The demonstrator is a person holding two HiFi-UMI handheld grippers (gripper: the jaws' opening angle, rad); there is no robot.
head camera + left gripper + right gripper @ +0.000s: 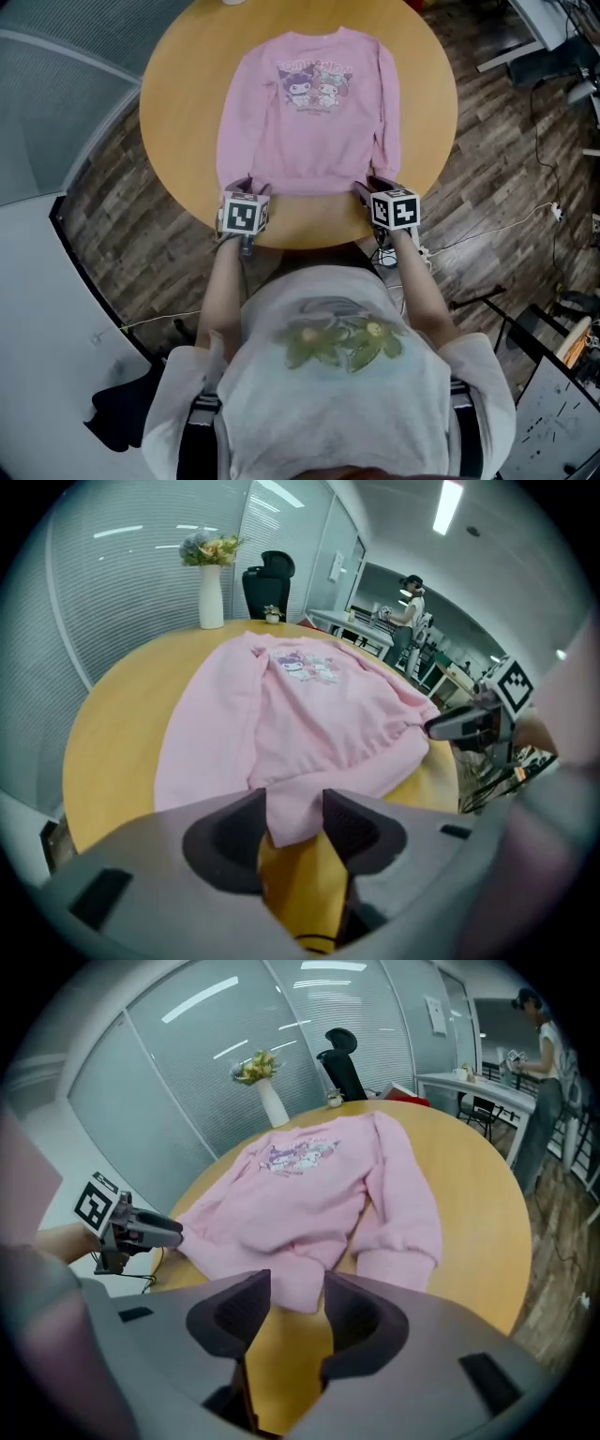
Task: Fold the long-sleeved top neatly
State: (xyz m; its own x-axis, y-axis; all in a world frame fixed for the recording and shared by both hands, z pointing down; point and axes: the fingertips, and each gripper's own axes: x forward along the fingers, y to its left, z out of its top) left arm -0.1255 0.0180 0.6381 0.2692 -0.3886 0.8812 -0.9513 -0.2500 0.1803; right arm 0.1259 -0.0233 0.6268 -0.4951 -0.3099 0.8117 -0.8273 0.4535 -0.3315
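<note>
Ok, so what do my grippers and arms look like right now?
The left gripper and right gripper each have a grey body, two thick dark jaws and a white cube with black square markers. You wear a white T-shirt with short sleeves and a green leaf print.

We see all 3 views bright and evenly lit. In the 2 gripper views the light comes from ceiling strips (451, 505) overhead, which burn out to white and repeat as pale streaks on the glass wall (187, 1063). The worktop (178, 103) carries a mild sheen, and the pink top (309, 112) casts only a soft, thin shadow along its hem. Both gripper views bulge strongly and darken to black at the corners. The left gripper (292, 813) and right gripper (297, 1297) go soft closest to the lens. The head view stays sharp, curving slightly at its edges.
</note>
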